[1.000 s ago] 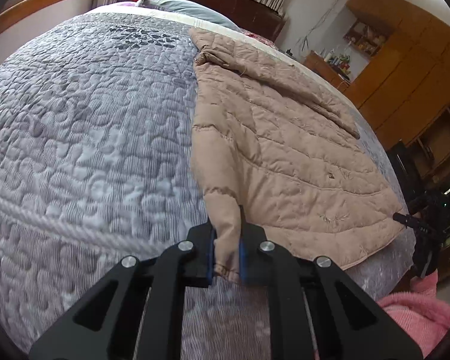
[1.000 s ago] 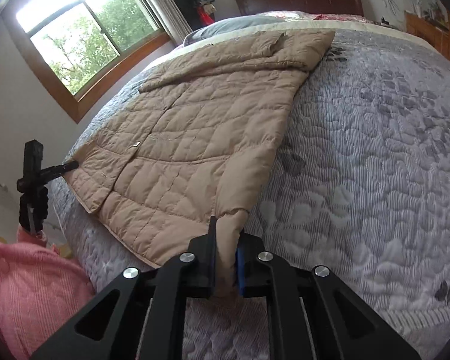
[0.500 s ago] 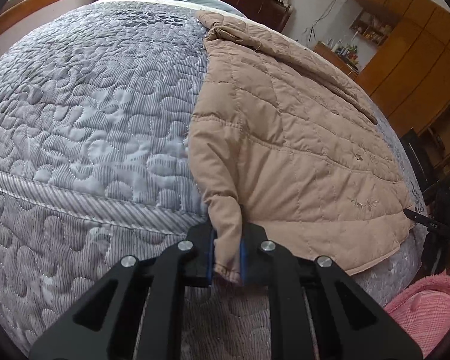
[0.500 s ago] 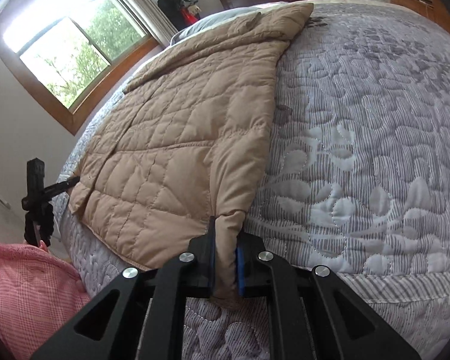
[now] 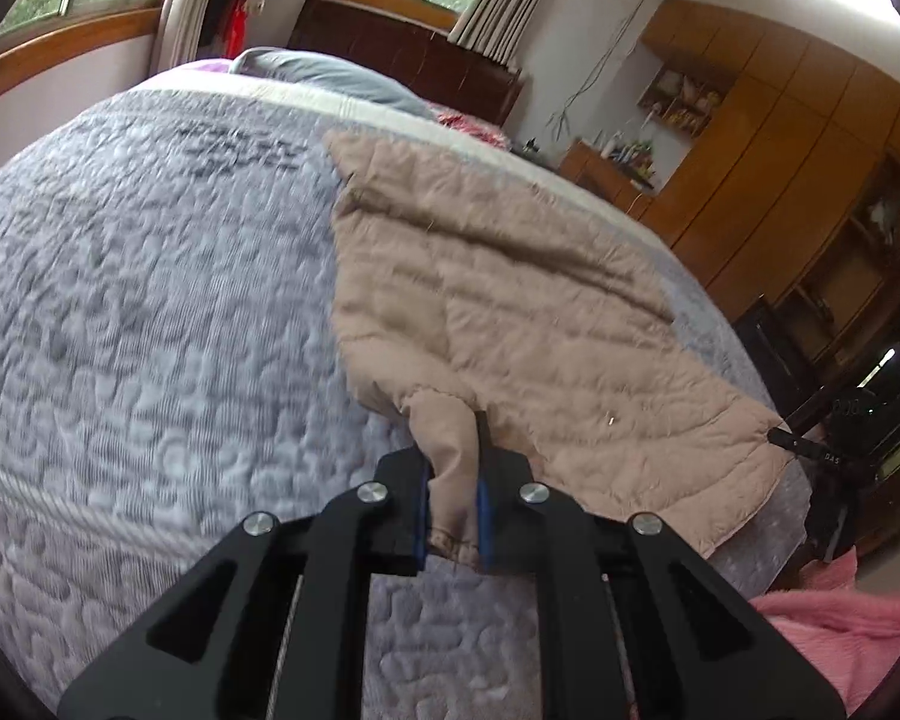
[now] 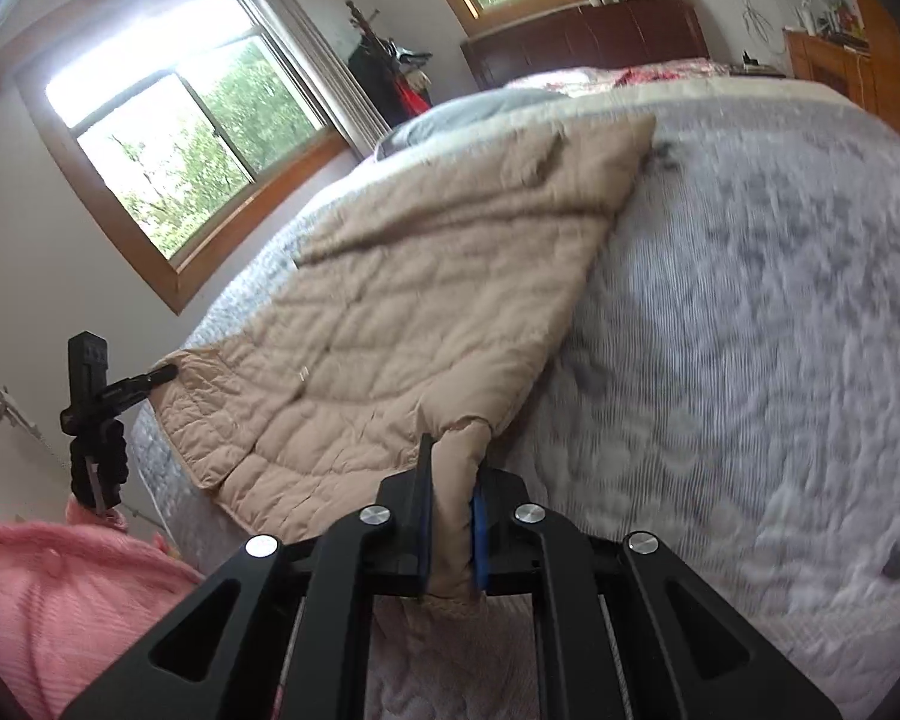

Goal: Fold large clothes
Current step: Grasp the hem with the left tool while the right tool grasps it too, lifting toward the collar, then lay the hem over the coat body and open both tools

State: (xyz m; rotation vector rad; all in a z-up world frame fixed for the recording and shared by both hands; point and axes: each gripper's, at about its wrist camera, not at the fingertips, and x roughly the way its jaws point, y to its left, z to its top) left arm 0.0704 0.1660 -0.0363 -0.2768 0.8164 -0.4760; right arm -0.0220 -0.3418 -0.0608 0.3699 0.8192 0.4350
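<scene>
Quilted grey bedspread [image 5: 150, 312] fills the left wrist view from 9 to 11 o'clock, with a grey pillow [image 5: 324, 75] and dark headboard [image 5: 402, 48] at 12. Toward 1 o'clock lies the beige quilted jacket [image 5: 510, 300], spread flat on the bed, its far end toward the pillow and its near hem at the bed's foot. The left claw [image 5: 453, 498] is closed tight on a bunched corner of that hem, blue pads pressing fabric from both sides. At 3 o'clock in this view the other tool pinches the opposite hem corner, with wooden wardrobes [image 5: 780, 138] behind.

In the right wrist view, a window [image 6: 168, 150] sits at 10 o'clock, the person's pink sleeve [image 6: 48, 600] at 8, and the jacket runs from 9 up to 12. The right claw [image 6: 450, 531] is likewise clamped on its hem corner, cloth puffing out above the pads.

Judging by this, the hem fold is in hand: both corners gripped and raised slightly. The next move likely calls for lifting both corners evenly and carrying them toward 12 o'clock, laying hem onto shoulders without skewing.
</scene>
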